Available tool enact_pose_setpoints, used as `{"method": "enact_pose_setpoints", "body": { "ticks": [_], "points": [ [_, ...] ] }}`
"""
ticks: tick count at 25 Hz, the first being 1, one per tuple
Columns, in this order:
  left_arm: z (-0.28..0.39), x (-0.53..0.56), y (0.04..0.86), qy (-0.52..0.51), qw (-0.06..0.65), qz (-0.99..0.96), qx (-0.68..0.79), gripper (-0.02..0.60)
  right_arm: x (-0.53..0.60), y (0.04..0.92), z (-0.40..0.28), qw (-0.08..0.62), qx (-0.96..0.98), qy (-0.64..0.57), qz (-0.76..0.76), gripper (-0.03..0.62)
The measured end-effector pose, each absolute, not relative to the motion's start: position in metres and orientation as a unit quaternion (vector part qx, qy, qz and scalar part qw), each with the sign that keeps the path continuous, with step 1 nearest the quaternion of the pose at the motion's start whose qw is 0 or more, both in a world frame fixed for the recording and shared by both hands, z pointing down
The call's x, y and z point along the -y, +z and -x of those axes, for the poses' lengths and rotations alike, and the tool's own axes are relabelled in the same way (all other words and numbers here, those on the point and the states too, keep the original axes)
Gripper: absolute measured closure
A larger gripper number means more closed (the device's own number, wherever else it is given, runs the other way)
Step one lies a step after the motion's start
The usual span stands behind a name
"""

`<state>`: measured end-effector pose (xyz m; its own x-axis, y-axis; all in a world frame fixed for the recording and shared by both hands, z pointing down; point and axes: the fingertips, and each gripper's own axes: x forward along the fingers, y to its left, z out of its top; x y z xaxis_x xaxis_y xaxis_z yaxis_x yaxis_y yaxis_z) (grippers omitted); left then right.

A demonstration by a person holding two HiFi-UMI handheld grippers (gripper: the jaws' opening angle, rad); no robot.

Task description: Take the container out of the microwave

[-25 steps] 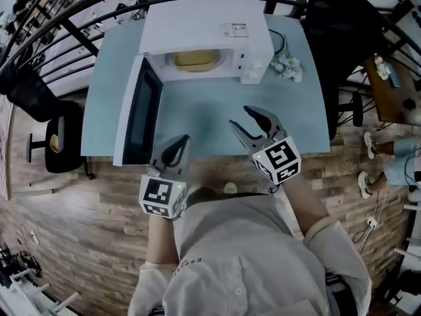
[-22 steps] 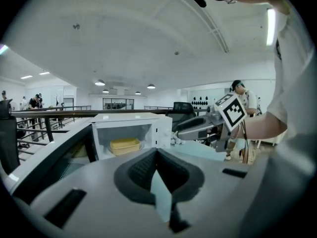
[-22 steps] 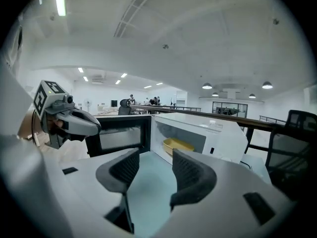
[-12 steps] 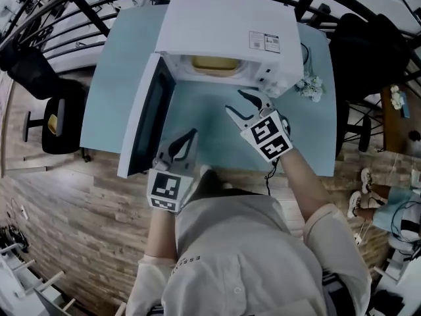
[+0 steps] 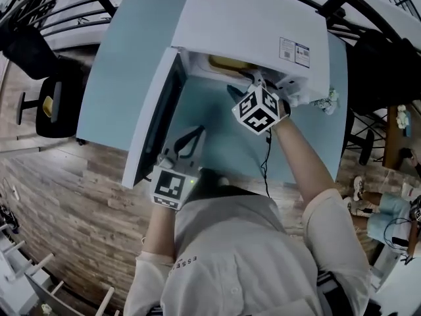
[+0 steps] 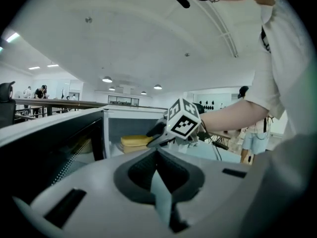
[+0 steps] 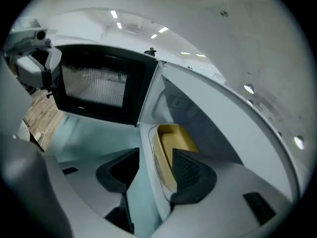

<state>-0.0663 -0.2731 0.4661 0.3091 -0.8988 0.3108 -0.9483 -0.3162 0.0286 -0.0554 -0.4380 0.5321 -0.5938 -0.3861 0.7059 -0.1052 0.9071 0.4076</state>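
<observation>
The big blue table point(image 5: 125, 51) lies under both grippers. On it sits the white microwave point(image 5: 253, 25), right in front of the right gripper point(image 5: 238, 89). Its door point(image 5: 152, 124) is swung wide open. The door stands to the left of the right gripper and just to the left of the left gripper point(image 5: 196, 134).

The right gripper points into the mouth of the microwave, at its front edge. Its jaws are wide apart and hold nothing. The left gripper hangs back over the table, nearer the person than the right gripper and well apart from it. Its jaws are pressed together with nothing between them.

The yellow container point(image 7: 171, 143) is inside the microwave, just ahead of the right gripper. In the right gripper view its near rim shows in the gap between the two jaws, close to the right jaw. I cannot tell if a jaw touches it. From the left gripper it is far ahead, behind the right gripper.
</observation>
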Motion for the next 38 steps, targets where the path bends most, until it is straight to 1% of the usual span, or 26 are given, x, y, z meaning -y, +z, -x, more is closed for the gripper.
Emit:
{"method": "enact_pose_setpoints", "body": {
  "ticks": [5, 9, 10, 11, 12, 16, 21, 28, 38],
  "points": [
    [0.065, 0.277, 0.47, 0.122, 0.101, -0.81, 0.565, 0.588, 0.46, 0.563, 0.065, 0.487, 0.841, -0.21, -0.105, 0.375],
    [0.066, 0.275, 0.476, 0.119, 0.112, -0.811, 0.561, 0.588, 0.466, 0.575, 0.07, 0.5, 0.835, -0.213, -0.087, 0.378],
    [0.066, 0.275, 0.478, 0.119, 0.114, -0.812, 0.56, 0.588, 0.467, 0.577, 0.071, 0.503, 0.833, -0.214, -0.084, 0.394],
    [0.067, 0.274, 0.479, 0.119, 0.116, -0.812, 0.56, 0.588, 0.468, 0.58, 0.071, 0.506, 0.831, -0.216, -0.082, 0.427],
    [0.068, 0.274, 0.48, 0.12, 0.117, -0.812, 0.56, 0.588, 0.471, 0.583, 0.071, 0.51, 0.828, -0.22, -0.081, 0.473],
    [0.073, 0.271, 0.481, 0.119, 0.12, -0.809, 0.563, 0.588, 0.476, 0.586, 0.072, 0.517, 0.818, -0.237, -0.085, 0.546],
    [0.076, 0.264, 0.475, 0.12, 0.112, -0.811, 0.562, 0.588, 0.467, 0.577, 0.071, 0.509, 0.823, -0.237, -0.085, 0.562],
    [0.066, 0.249, 0.462, 0.118, 0.093, -0.816, 0.558, 0.588, 0.424, 0.557, 0.053, 0.481, 0.848, -0.205, -0.092, 0.563],
    [0.046, 0.212, 0.444, 0.12, 0.073, -0.814, 0.564, 0.588, 0.335, 0.516, 0.0, 0.404, 0.89, -0.17, -0.127, 0.563]
  ]
}}
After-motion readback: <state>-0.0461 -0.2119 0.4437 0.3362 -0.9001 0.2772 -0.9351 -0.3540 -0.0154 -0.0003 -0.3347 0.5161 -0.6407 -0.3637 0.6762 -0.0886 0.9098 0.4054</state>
